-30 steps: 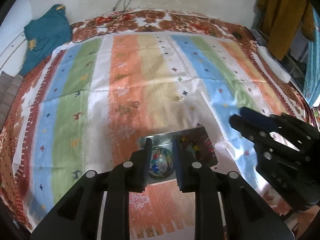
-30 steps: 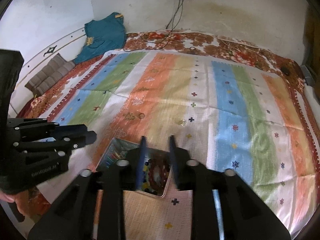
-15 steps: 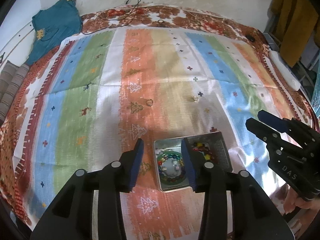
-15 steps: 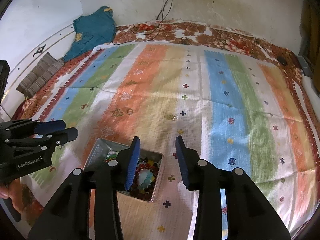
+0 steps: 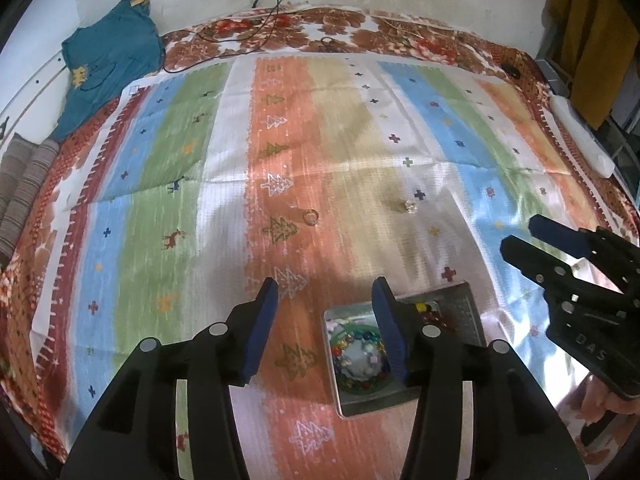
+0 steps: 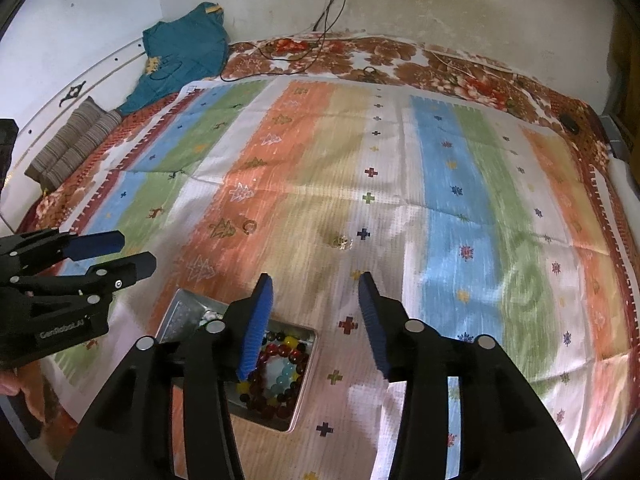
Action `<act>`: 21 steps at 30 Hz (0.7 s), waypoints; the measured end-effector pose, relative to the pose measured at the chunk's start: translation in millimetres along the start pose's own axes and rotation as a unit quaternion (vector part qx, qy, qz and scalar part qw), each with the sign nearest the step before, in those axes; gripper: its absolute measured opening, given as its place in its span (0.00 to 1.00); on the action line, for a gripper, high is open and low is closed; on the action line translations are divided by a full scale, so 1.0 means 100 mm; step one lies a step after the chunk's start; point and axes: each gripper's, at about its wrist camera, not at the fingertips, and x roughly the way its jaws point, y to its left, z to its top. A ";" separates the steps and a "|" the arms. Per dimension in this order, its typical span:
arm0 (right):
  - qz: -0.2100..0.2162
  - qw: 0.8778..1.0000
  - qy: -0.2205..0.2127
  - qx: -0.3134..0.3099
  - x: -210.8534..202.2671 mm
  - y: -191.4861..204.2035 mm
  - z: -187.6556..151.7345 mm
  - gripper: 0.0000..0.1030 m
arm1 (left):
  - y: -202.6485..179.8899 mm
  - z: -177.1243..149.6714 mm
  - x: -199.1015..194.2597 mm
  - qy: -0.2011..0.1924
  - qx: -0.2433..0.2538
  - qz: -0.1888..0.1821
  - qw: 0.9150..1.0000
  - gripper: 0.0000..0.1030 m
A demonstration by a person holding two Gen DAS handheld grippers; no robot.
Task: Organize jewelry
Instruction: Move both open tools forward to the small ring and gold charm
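Two black plastic claws, blue ribbed pads. We log the left gripper (image 5: 324,294) and right gripper (image 6: 316,292) as opening, nothing between either pair. Square metal tin (image 5: 460,300), lower centre of the left view, holds glossy round bead bracelets (image 6: 280,376). On the woven striped cloth (image 5: 160,184), mid-frame: a thin ring (image 5: 310,217) and a small sparkly stud (image 5: 411,206), well apart.
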 end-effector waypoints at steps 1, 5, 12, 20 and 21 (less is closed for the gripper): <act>-0.002 1.000 0.000 0.000 0.02 0.00 0.01 0.46 | 0.02 0.02 0.04 0.003 -0.006 0.003 1.000 0.49; 0.000 1.000 0.006 0.004 0.09 -0.04 0.03 0.48 | -0.01 0.10 0.09 0.006 -0.007 0.003 1.000 0.51; 0.000 1.000 0.010 0.008 0.20 -0.10 0.12 0.48 | -0.06 0.19 0.24 0.016 -0.003 0.001 1.000 0.52; -0.001 1.000 0.027 0.006 0.41 -0.15 0.18 0.48 | -0.05 0.28 0.46 0.031 -0.001 0.000 1.000 0.51; -0.001 1.000 0.029 0.007 0.43 -0.15 0.19 0.48 | -0.04 0.29 0.49 0.033 -0.002 0.000 0.999 0.52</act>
